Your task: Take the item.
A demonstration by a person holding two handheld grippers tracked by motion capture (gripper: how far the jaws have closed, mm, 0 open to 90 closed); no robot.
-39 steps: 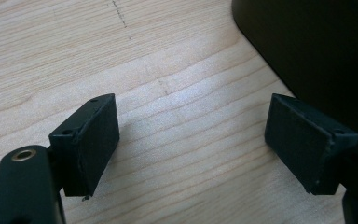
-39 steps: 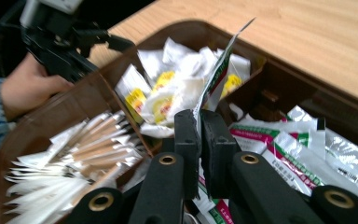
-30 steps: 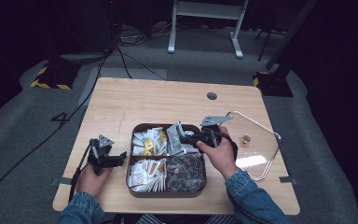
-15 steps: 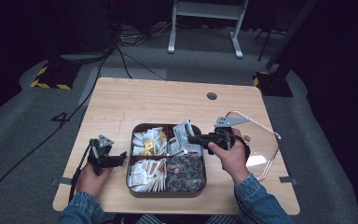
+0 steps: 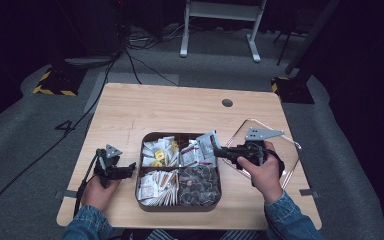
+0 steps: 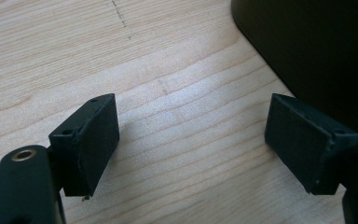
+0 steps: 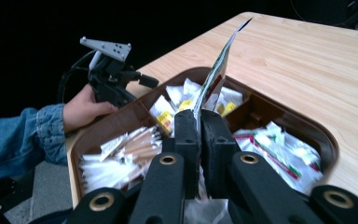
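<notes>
Looking down from the high view, the right gripper point(image 5: 219, 151) holds a sachet point(image 5: 209, 143) pinched above the upper right compartment of the brown tray point(image 5: 180, 207), while the left gripper point(image 5: 128, 168) rests on the table point(image 5: 180, 110) just left of the tray. Along the left gripper view, its 2 jaws stand wide apart over bare wood with nothing between them; in the right gripper view, the jaws are clamped tight on the sachet's point(image 7: 214, 74) lower edge. The pick-out step looks underway, and the next move likely calls for carrying the sachet clear of the tray to the table.
</notes>
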